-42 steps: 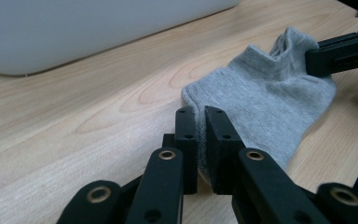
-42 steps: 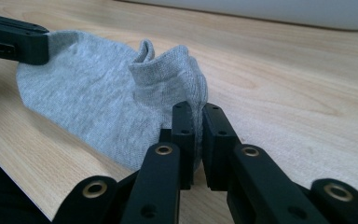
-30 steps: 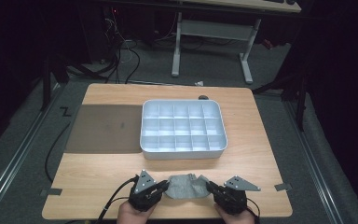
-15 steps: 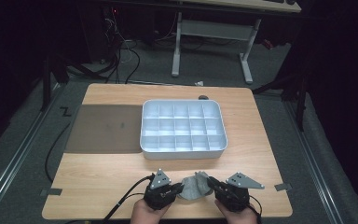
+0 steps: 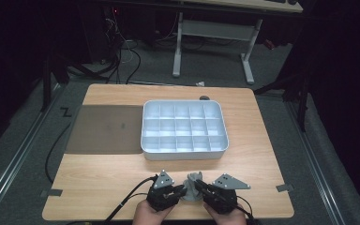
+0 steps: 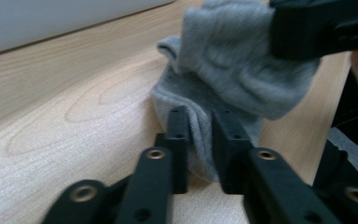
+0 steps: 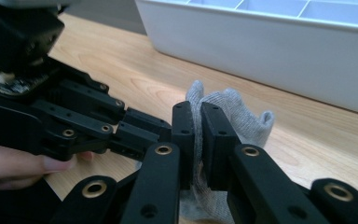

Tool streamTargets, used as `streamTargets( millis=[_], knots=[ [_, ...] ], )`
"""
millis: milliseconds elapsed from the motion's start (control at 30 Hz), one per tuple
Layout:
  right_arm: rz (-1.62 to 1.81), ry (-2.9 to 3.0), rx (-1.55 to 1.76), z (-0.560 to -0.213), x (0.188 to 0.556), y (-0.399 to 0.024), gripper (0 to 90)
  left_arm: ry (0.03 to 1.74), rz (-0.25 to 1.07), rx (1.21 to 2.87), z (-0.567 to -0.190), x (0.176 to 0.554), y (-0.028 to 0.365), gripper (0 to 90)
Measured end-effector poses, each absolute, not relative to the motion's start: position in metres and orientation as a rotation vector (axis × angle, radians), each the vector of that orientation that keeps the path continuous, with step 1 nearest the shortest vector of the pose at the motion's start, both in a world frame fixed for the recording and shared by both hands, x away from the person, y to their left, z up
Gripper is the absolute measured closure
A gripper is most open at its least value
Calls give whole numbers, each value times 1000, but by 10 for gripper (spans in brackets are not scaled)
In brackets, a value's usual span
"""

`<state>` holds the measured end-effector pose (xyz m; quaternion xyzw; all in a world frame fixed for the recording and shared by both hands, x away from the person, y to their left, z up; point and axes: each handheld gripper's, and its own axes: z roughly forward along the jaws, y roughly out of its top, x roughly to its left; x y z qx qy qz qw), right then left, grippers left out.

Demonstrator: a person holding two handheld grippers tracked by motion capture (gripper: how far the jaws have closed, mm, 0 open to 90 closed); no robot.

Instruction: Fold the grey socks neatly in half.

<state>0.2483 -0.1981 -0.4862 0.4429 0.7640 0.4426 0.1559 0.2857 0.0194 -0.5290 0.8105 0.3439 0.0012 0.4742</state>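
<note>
A grey sock [image 5: 192, 183] lies bunched on the wooden table near its front edge, between my two grippers. My left gripper [image 5: 182, 191] points right at it. In the left gripper view its jaws [image 6: 200, 135] have just been opening, and a fold of the sock [image 6: 233, 70] still sits loosely in the gap. My right gripper [image 5: 201, 187] points left and is shut on the sock. In the right gripper view its jaws [image 7: 198, 126] pinch the grey fabric [image 7: 244, 116], with the left gripper [image 7: 74, 112] close at the left.
A white tray [image 5: 183, 151] with several compartments stands mid-table, just beyond the sock, its wall [image 7: 284, 51] close behind. A dark mat [image 5: 104, 129] lies to its left. A desk frame and cables stand on the floor beyond the table.
The sock lay spread flat between the grippers; now it is bunched up. Both grippers have come closer together, the left one moving right. The left jaws stand wider.
</note>
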Motion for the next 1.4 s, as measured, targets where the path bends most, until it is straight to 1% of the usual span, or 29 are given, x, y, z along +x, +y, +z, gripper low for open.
streamTargets(
  millis=[133, 333, 400, 467, 600, 733, 967, 1100, 1400],
  knots=[
    [1240, 2198, 1281, -494, 250, -199, 852, 827, -42, 1950, -525, 281, 37, 646],
    [1218, 2201, 1269, -495, 248, -199, 851, 843, -89, 1890, -520, 272, 63, 616],
    [1218, 2200, 1271, -496, 248, -198, 851, 848, -77, 1899, -521, 269, 64, 637],
    [1214, 2204, 1271, -495, 248, -198, 851, 857, -70, 1925, -526, 269, 60, 690],
    [1211, 2207, 1262, -494, 248, -196, 850, 863, -63, 1972, -532, 274, 48, 768],
    [1217, 2213, 1255, -491, 248, -193, 844, 848, -58, 2001, -534, 276, 39, 809],
    [1231, 2247, 1216, -487, 248, -183, 840, 837, -56, 2009, -535, 277, 35, 828],
    [1217, 2288, 1214, -496, 248, -177, 841, 834, -50, 2011, -535, 276, 36, 832],
    [1278, 2342, 1279, -515, 250, -178, 842, 837, -42, 2026, -539, 275, 36, 835]
  ],
)
